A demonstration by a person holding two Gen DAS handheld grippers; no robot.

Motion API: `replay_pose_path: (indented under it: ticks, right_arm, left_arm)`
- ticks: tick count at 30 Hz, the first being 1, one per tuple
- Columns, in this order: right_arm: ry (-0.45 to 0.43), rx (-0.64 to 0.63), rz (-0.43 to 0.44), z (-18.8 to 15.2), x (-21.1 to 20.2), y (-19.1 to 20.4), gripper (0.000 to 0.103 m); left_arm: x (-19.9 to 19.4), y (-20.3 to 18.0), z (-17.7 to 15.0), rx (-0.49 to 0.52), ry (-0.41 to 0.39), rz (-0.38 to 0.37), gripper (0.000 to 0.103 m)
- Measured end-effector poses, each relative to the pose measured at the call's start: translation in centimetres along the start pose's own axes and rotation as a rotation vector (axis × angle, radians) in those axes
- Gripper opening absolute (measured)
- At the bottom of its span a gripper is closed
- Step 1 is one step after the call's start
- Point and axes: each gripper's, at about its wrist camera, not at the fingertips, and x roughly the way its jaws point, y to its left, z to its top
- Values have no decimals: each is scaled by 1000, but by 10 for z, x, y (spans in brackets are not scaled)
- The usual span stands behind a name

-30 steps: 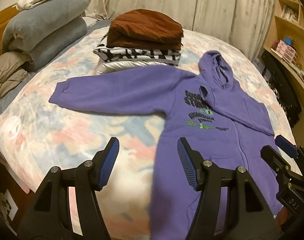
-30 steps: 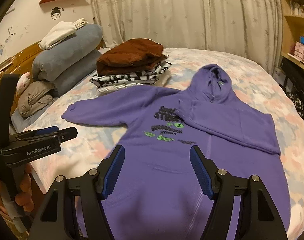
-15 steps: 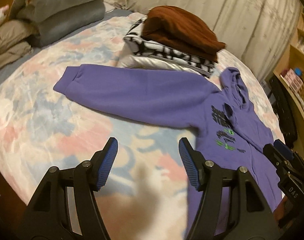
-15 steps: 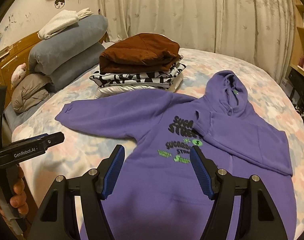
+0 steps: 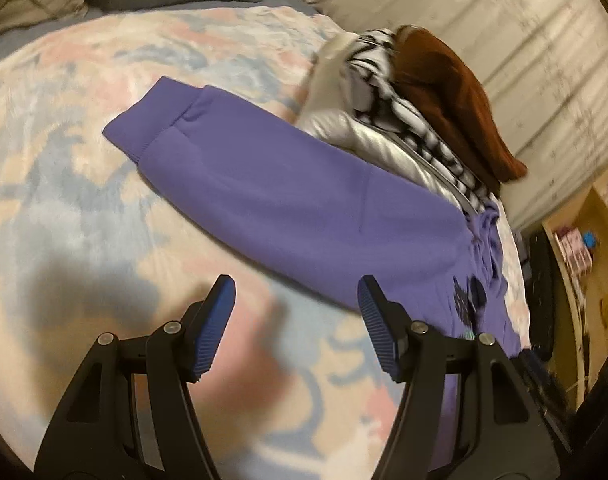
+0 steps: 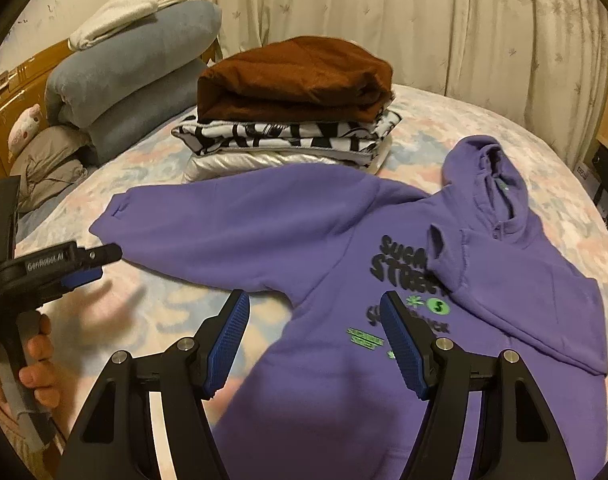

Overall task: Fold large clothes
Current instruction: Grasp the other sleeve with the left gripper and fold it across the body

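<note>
My open left claw sits nearest the purple fleece hoodie's outstretched sleeve — cuff up-left; right claw open, over the body.

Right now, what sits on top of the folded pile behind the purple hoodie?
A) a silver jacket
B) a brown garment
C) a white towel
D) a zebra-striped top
B: the brown garment crowns the pile, above the striped and silver layers, behind the purple hoodie.

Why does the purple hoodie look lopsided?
One sleeve of the purple hoodie is folded across its chest; the other lies stretched out flat toward the left gripper. It's only half folded, not damaged.
</note>
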Motion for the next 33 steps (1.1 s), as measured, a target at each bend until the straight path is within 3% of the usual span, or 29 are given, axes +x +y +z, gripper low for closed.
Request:
replay_pose_path:
  ticks: [8,10,12,14,16,20,22,28,33]
  right_arm:
    - [50,-11,10,-6,41,11,69]
    - [60,-10,13,-13,43,9,69]
    - [66,-5,13,-15,46,7,69]
    - [68,2,11,-17,48,3,69]
    - [65,11,7,-19,46,-2,69]
    - [53,34,-1,-25,31,-16,69]
    - [46,60,-4,-28,24,-28,69]
    - [19,177,-19,-41,-8,-81,69]
    - [-13,299,-59,-62,-39,-148,69]
  left_arm:
    - [42,36,29,-155,8,3,61]
    - [50,40,39,-181,-7,29,53]
    - [56,43,47,-196,-18,82,27]
    - [59,46,53,-205,-30,119,10]
    - [56,41,56,-186,-42,134,6]
    - [24,-11,53,-4,-160,227,4]
    - [2,-55,48,116,-216,231,4]
    - [-42,-197,11,437,-316,128,4]
    - [-29,-311,-60,668,-269,-10,4]
